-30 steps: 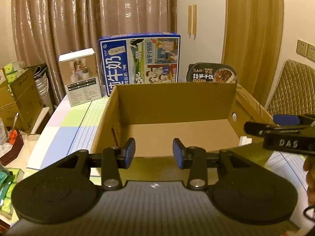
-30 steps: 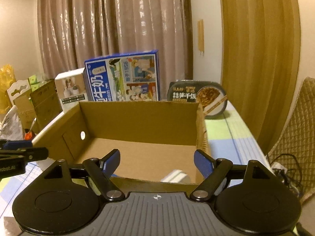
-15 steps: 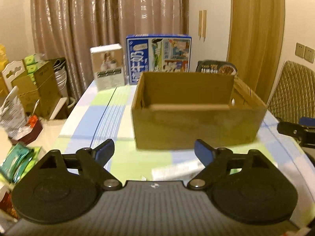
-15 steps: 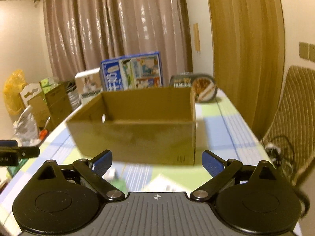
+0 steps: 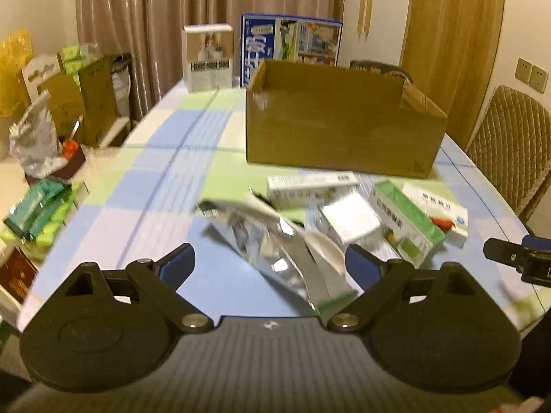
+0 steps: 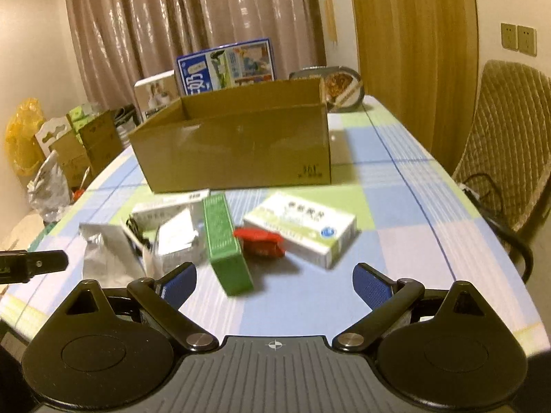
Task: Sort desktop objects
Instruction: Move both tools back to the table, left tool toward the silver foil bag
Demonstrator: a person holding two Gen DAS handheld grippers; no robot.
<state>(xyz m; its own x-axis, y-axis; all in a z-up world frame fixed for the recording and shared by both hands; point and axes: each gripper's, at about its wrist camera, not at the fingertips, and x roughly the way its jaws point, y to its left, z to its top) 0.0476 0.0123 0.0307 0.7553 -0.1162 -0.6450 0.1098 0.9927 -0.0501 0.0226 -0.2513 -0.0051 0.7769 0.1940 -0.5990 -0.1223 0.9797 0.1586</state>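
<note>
An open brown cardboard box (image 5: 344, 127) (image 6: 234, 144) stands on the checked tablecloth. In front of it lies a loose pile: a silver foil pouch (image 5: 275, 244) (image 6: 103, 251), a long white box (image 5: 310, 186), a green box (image 6: 224, 244) (image 5: 406, 223), a small red item (image 6: 261, 239) and a white medicine box (image 6: 303, 227). My left gripper (image 5: 270, 258) hovers over the foil pouch with its jaws opening wide, and nothing is pressed between them. My right gripper (image 6: 275, 275) is open above bare cloth, just short of the green box.
Behind the box stand a blue milk carton (image 5: 292, 43), a white product box (image 5: 208, 56) and a food bowl (image 6: 344, 87). A quilted chair (image 6: 506, 137) is on the right. Bags, cartons and green packets (image 5: 38, 206) crowd the left table edge.
Both grippers have drawn back from over the box's inside to the near side of the table. Their jaws have spread wider. The pile of items has come into view.
</note>
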